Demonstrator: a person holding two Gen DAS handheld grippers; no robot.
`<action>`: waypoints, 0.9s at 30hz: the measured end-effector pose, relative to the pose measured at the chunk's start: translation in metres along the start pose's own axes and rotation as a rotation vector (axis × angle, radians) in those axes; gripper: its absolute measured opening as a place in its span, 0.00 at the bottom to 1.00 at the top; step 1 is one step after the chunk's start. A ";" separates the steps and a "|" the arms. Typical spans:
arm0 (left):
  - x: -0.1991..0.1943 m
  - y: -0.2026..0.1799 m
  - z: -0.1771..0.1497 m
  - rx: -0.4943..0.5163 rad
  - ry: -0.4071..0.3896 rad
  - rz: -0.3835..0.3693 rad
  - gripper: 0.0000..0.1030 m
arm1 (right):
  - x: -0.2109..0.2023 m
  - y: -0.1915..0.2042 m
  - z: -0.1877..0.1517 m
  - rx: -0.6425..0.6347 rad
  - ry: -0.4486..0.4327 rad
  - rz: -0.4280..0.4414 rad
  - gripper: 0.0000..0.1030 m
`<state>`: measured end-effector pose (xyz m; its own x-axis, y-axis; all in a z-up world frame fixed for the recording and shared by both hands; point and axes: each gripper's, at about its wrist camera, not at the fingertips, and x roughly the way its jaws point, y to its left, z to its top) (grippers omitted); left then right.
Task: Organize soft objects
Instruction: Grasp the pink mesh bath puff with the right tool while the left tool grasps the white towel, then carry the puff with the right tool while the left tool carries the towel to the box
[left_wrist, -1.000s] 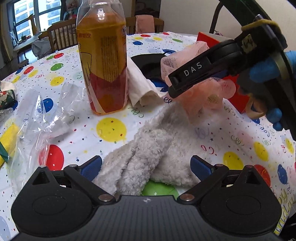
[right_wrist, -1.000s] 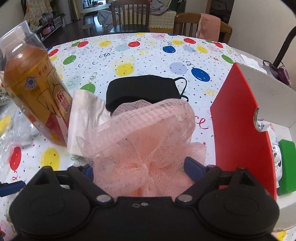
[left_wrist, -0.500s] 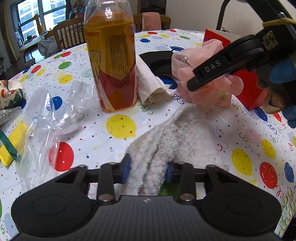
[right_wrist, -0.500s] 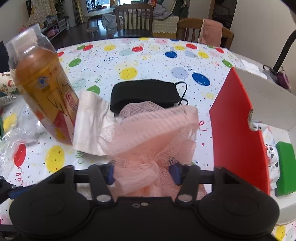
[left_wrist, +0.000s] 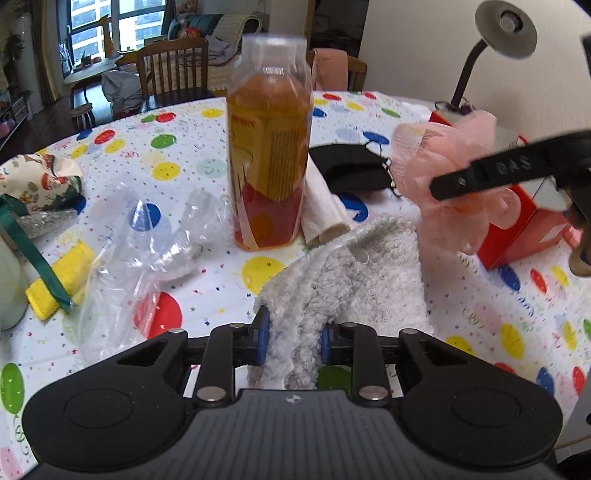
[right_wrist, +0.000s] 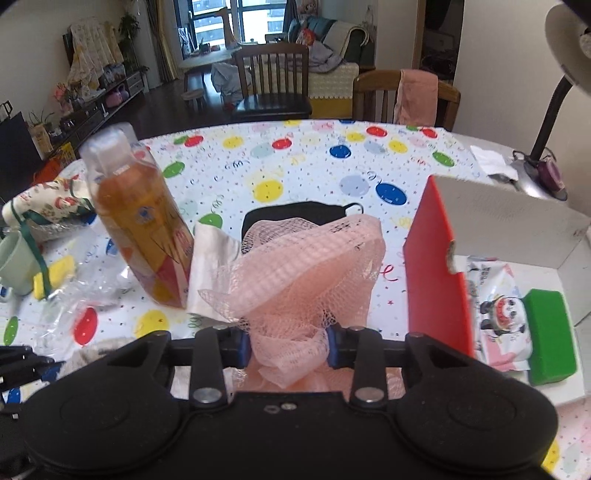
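- Between the left gripper's (left_wrist: 291, 341) fingers, spread a second earlier, the grey towel (left_wrist: 354, 273) was now pinched.
- The right gripper (right_wrist: 290, 347) likewise pinched the pink mesh sponge (right_wrist: 306, 266); both seemed ready to lift.

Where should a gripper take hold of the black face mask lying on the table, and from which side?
Grip the black face mask at its near long edge, from above. It lies flat, so pinching an edge fold suits it. The pink mesh sponge hides that edge now.

Fluffy grey towel (left_wrist: 354, 280) draped on the table, pink mesh pouf (right_wrist: 306, 273) bunched, apparently lifted
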<state>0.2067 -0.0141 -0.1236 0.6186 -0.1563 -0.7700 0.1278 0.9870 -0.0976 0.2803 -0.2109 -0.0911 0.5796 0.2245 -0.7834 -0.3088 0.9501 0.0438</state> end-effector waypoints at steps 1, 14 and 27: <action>-0.004 0.000 0.002 -0.005 -0.004 -0.001 0.25 | -0.006 0.000 0.000 -0.001 -0.005 -0.001 0.34; -0.051 -0.007 0.032 -0.051 -0.050 -0.030 0.25 | -0.081 -0.024 0.001 0.088 -0.061 0.048 0.35; -0.067 -0.046 0.068 -0.033 -0.091 -0.049 0.25 | -0.129 -0.054 0.008 0.091 -0.097 0.069 0.36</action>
<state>0.2121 -0.0514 -0.0249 0.6802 -0.2056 -0.7036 0.1350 0.9786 -0.1554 0.2277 -0.2897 0.0126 0.6304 0.3059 -0.7135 -0.2834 0.9463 0.1554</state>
